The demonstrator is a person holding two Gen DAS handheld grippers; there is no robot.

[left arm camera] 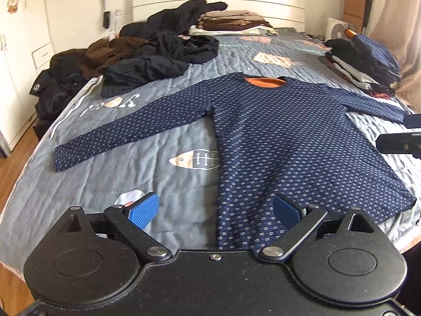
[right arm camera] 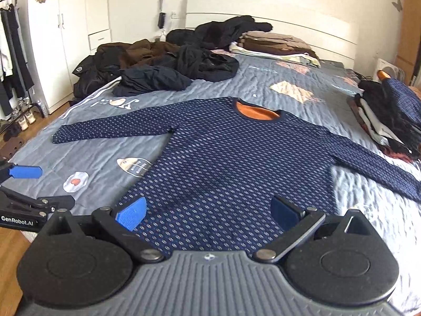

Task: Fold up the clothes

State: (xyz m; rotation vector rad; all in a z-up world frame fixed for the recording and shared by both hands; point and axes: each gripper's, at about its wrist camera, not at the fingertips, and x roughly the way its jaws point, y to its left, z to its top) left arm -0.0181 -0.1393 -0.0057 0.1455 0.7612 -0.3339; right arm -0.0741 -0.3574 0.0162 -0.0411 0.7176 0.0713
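A navy long-sleeved top (left arm camera: 276, 137) (right arm camera: 223, 158) with a small dotted pattern and an orange inner collar lies flat on the grey bedspread (left arm camera: 126, 163) (right arm camera: 100, 158), both sleeves spread out sideways. My left gripper (left arm camera: 214, 210) hovers open over the hem's left corner, one blue pad over the bedspread, the other over the fabric. My right gripper (right arm camera: 209, 214) is open above the hem's middle, nothing between its fingers. Part of the left gripper (right arm camera: 25, 172) shows at the left edge of the right wrist view.
A heap of dark unfolded clothes (left arm camera: 126, 58) (right arm camera: 163, 63) covers the bed's far left. Folded stacks sit near the headboard (left arm camera: 231, 22) (right arm camera: 273, 44) and on the right side (left arm camera: 365, 63) (right arm camera: 389, 115). White wardrobe (right arm camera: 65, 39) and a clothes rack (right arm camera: 13, 65) stand on the left.
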